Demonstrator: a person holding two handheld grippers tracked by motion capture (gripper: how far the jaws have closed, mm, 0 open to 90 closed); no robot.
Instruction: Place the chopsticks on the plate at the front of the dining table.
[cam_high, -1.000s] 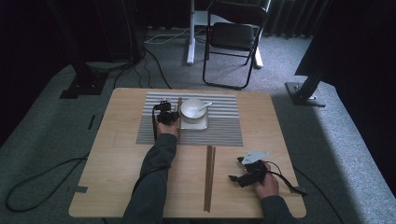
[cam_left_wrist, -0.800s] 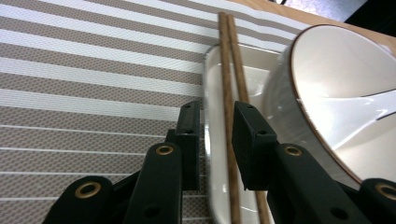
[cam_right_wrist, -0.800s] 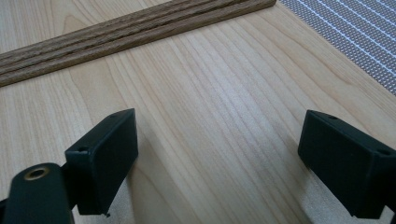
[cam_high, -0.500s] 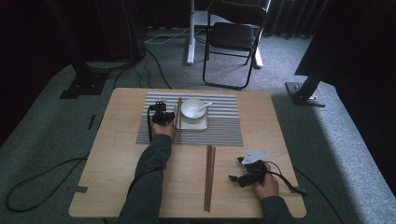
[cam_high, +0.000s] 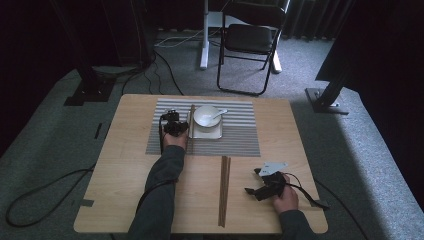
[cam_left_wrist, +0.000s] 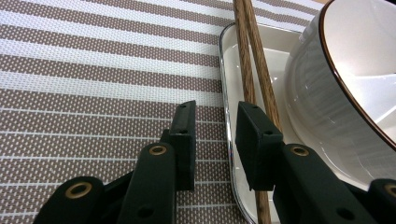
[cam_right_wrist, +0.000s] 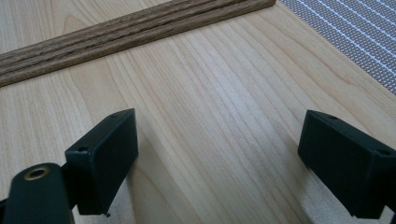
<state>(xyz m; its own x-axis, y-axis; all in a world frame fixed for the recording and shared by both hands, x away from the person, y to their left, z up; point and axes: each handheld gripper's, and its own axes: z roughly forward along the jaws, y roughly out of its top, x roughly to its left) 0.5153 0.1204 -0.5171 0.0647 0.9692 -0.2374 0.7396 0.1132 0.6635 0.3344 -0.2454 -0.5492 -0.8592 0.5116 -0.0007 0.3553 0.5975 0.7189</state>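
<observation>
My left gripper (cam_high: 178, 124) rests low on the striped placemat (cam_high: 240, 135), at the left edge of a white square plate (cam_high: 214, 134). Its jaws stand a small gap apart, open, with the plate's rim (cam_left_wrist: 227, 112) between them (cam_left_wrist: 215, 109). A pair of wooden chopsticks (cam_left_wrist: 250, 60) lies along that rim and runs under the right jaw, beside the white bowl (cam_left_wrist: 350, 79). The bowl (cam_high: 206, 116) holds a spoon (cam_high: 220, 112). My right gripper (cam_high: 251, 191) sits near the table's front right, wide open over bare wood (cam_right_wrist: 219, 135).
A second pair of chopsticks (cam_high: 223, 190) lies lengthwise on the table in front of the placemat, left of my right gripper, and crosses the top of the right gripper view (cam_right_wrist: 130, 28). A folding chair (cam_high: 250, 45) stands beyond the table's far edge.
My left gripper has shifted slightly to the left beside the plate. The right gripper has stayed put.
</observation>
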